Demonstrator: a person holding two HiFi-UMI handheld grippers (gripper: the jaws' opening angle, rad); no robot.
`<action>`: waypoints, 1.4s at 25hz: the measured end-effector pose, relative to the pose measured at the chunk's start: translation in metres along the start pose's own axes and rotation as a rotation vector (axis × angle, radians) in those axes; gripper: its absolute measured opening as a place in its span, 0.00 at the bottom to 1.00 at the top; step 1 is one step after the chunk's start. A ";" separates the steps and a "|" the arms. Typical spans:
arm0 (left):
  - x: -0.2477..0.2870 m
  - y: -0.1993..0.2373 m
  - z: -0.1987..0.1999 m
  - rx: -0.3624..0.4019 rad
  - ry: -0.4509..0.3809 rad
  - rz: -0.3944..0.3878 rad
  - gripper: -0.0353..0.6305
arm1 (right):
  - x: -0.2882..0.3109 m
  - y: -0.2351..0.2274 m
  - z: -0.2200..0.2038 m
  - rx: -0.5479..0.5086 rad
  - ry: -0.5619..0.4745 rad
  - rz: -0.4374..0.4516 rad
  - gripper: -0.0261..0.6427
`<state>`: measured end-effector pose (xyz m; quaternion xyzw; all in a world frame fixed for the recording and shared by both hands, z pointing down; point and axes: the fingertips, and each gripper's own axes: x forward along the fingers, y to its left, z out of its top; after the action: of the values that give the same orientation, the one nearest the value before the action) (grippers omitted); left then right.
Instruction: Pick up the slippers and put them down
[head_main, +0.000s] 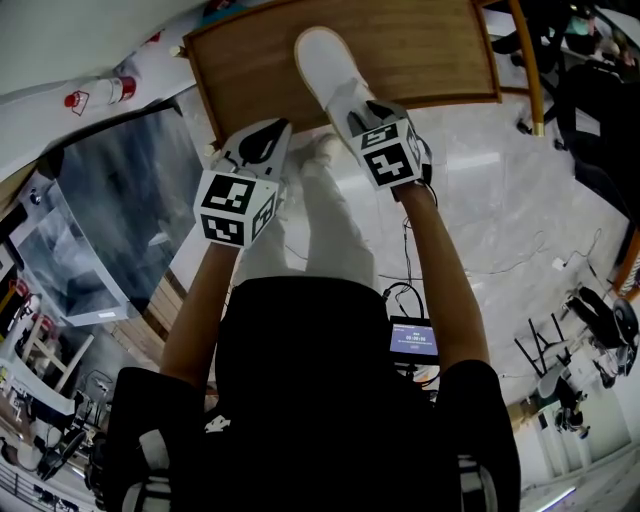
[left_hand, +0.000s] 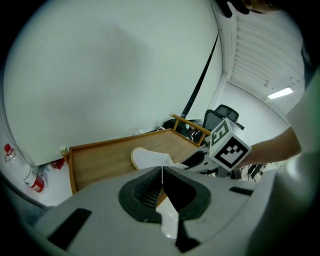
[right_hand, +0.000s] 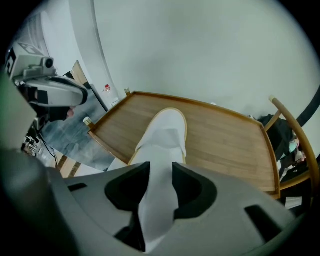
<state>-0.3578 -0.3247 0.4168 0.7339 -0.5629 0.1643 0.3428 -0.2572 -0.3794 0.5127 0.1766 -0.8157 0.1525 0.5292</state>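
A white slipper (head_main: 325, 65) lies lengthwise on the low wooden tray (head_main: 430, 50), toe pointing away from me. My right gripper (head_main: 350, 108) is at its heel end, shut on the slipper. In the right gripper view the white fabric (right_hand: 167, 130) fills the gap between the jaws (right_hand: 159, 170). My left gripper (head_main: 268, 135) hovers at the tray's near left edge, shut. In its own view the tips (left_hand: 162, 175) meet, with only tray wood and floor visible behind them. That view also shows the slipper (left_hand: 147, 159) and the right gripper's marker cube (left_hand: 229, 147). No second slipper is visible.
The tray has a raised wooden rim (right_hand: 100, 132) and sits against a white wall. A dark glass-topped table (head_main: 110, 220) stands to my left, and bottles (head_main: 95, 95) stand near the wall. Office chairs (head_main: 590, 100) and cables (head_main: 500, 270) are on the pale floor to the right.
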 end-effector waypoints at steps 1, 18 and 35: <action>0.000 0.000 0.000 0.000 0.000 0.001 0.06 | 0.001 0.000 0.000 0.001 0.004 -0.004 0.22; -0.011 -0.006 -0.004 0.023 0.002 -0.014 0.06 | -0.008 -0.005 0.002 0.034 -0.037 -0.097 0.07; -0.048 -0.035 -0.005 0.109 -0.004 -0.087 0.06 | -0.060 0.018 -0.021 0.140 -0.095 -0.165 0.07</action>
<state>-0.3396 -0.2823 0.3793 0.7755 -0.5215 0.1782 0.3080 -0.2253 -0.3470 0.4648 0.2866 -0.8099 0.1568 0.4872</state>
